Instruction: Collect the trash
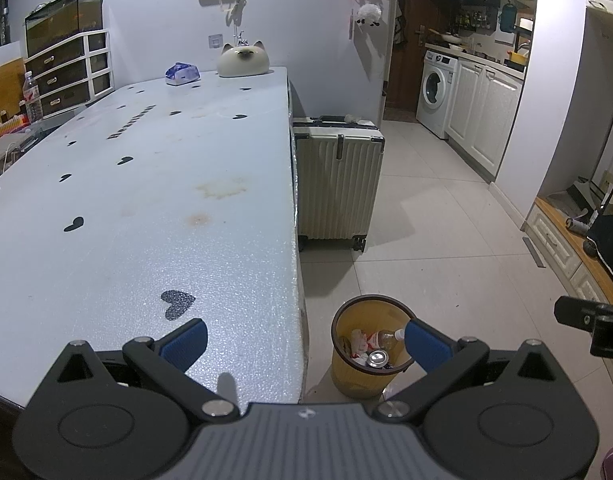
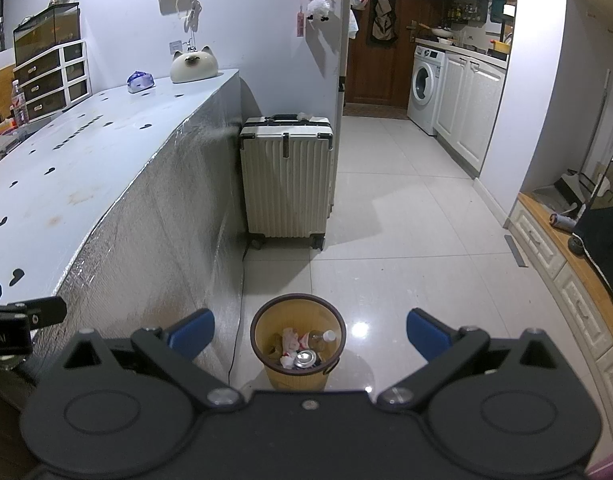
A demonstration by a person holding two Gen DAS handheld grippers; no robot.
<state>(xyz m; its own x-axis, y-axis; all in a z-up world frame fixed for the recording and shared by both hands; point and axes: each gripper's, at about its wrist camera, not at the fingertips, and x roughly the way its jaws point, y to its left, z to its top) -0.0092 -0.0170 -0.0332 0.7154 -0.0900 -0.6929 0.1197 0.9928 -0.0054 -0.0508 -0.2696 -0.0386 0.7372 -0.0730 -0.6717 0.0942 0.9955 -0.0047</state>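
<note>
Right wrist view puts the yellow trash bin [image 2: 298, 340] dead ahead at twelve o'clock, on the floor tiles between my two spread blue fingertips [image 2: 194, 330], so my right gripper [image 2: 310, 330] is the one lined up with it. Its jaws stand wide apart and hold nothing. Inside the bin I see a drink can [image 2: 306, 358] end-up, a clear plastic bottle [image 2: 320, 338] lying with its cap toward two o'clock, and crumpled paper [image 2: 290, 342] beside them. The bin stands just beside the foot of the foil-wrapped table [image 2: 154, 216], which runs off toward ten o'clock; a cream suitcase [image 2: 288, 184] stands farther back at twelve.

My left gripper [image 1: 306, 340] is also spread wide and empty. It hangs over the near corner of the table top, and from it the bin lies lower, around one o'clock, with my right fingertip crossing in front of its rim. So the left is nearer the table, the right nearer the bin.

The table top looks bare of loose rubbish near me; only a cat-shaped ceramic piece [image 1: 242, 60] and a blue-and-white packet [image 1: 182, 74] sit at the far end, around eleven. I judge the collecting mostly done, unless that packet counts as trash, in which case the left hand has the shorter reach.
</note>
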